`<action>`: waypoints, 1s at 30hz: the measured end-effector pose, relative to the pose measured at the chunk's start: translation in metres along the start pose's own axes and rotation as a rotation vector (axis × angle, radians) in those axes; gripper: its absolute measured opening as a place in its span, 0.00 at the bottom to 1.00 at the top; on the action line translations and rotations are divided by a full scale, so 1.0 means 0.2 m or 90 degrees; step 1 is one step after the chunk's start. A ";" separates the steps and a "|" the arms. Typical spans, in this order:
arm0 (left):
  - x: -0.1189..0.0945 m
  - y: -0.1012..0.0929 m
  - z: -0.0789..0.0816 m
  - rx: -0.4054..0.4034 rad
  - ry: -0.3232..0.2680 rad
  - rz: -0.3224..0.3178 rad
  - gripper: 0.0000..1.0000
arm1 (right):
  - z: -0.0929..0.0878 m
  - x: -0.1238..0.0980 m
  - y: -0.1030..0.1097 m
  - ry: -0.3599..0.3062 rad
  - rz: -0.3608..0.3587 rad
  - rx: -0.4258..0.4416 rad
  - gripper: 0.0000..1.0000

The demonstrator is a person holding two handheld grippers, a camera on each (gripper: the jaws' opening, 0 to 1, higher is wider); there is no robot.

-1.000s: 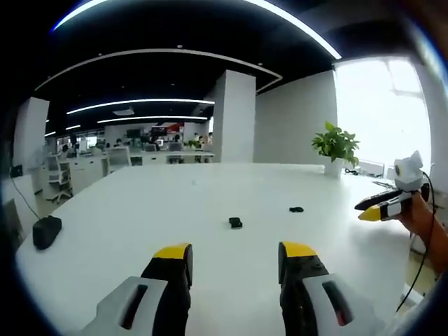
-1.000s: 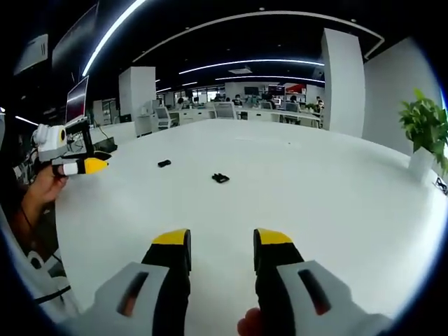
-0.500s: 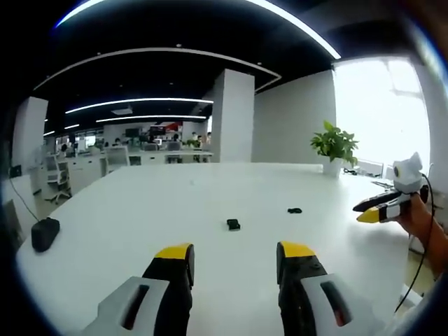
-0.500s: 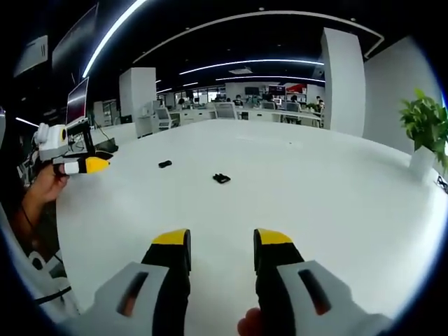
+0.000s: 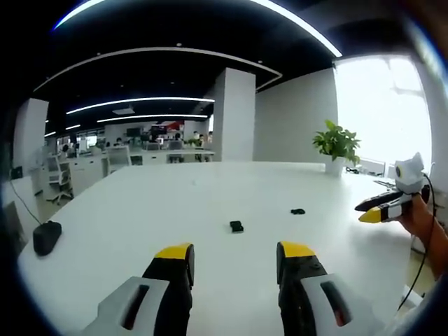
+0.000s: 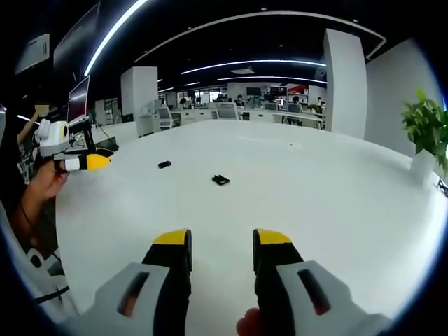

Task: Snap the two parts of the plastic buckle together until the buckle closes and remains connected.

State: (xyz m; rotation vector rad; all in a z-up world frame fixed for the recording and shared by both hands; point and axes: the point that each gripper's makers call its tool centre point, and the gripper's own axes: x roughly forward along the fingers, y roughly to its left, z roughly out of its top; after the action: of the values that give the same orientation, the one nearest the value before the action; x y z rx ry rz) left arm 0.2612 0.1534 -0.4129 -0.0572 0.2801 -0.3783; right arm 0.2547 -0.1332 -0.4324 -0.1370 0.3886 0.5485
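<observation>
Hovering over the white desk (image 5: pixel 140 210) w/ both grippers, basically nothing's changed in the last sec — just a tiny camera drift. Left gripper (image 5: pixel 233 253) and right gripper (image 6: pixel 220 240) both have fingers spread apart, holding nothing. The two buckle halves lie well apart on the desk: one part (image 5: pixel 236 226), other part (image 5: pixel 297 211) — same pair in the right gripper view. Task hasn't really started imo.

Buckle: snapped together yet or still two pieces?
Apart. The two black buckle halves lie separately on the white table, bare tabletop between them; neither open gripper holds one.
</observation>
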 end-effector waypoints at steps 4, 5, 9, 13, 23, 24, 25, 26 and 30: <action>0.01 0.01 0.00 0.002 0.001 0.002 0.48 | 0.01 0.01 0.00 0.002 0.003 -0.004 0.35; 0.01 0.01 0.01 0.004 0.003 0.003 0.48 | 0.01 0.01 0.00 0.001 0.003 -0.005 0.35; 0.02 0.02 0.02 0.008 0.002 0.003 0.48 | 0.03 0.03 0.00 0.000 0.009 -0.010 0.35; 0.04 0.01 0.03 0.009 0.004 0.001 0.48 | 0.05 0.03 -0.01 -0.003 0.012 -0.014 0.35; 0.09 -0.01 0.03 0.014 0.012 -0.003 0.45 | 0.08 0.08 -0.02 -0.004 0.035 -0.019 0.33; 0.09 -0.01 0.03 0.014 0.012 -0.003 0.45 | 0.08 0.08 -0.02 -0.005 0.038 -0.018 0.33; 0.10 -0.01 0.03 0.013 0.014 -0.003 0.45 | 0.08 0.09 -0.02 -0.005 0.041 -0.017 0.33; 0.10 0.00 0.03 0.011 0.015 -0.003 0.44 | 0.08 0.10 -0.03 -0.004 0.043 -0.017 0.33; 0.11 0.00 0.03 0.012 0.018 -0.001 0.44 | 0.09 0.11 -0.03 -0.003 0.047 -0.019 0.33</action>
State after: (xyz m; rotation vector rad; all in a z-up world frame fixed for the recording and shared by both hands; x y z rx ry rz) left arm 0.2834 0.1453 -0.4131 -0.0334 0.3041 -0.3842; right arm 0.2817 -0.1235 -0.4251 -0.1504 0.3830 0.6279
